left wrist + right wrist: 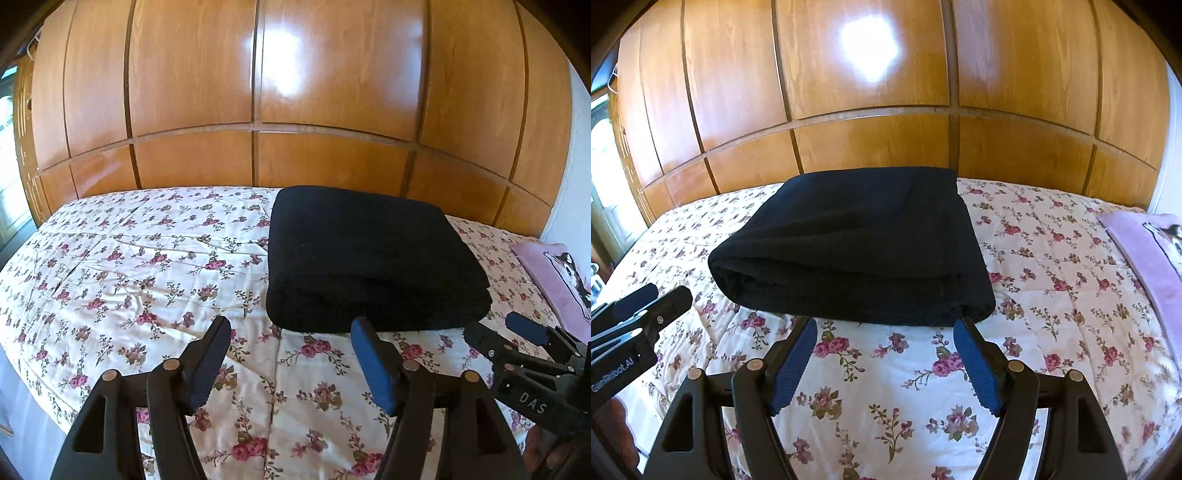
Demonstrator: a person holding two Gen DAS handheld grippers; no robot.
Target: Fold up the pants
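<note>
1. Left gripper [290, 328]: jaws apart, nothing between; poised over bare floral bedspread [122, 266], short of the near-left corner of the bundle.
2. Right gripper [884, 330]: jaws apart, empty; fingertips just short of the bundle's near edge, toward its right end; judged the nearer of the two.
3. Folded black pants [857, 243]: compact layered rectangle lying flat on the bedspread, straight ahead of both tools; near edge running left to right; fold seemingly complete.
4. Pink cushion [554, 273]: far right, well apart.
5. Wooden wardrobe [871, 110]: behind the bed.
6. Containers: none seen.
</note>
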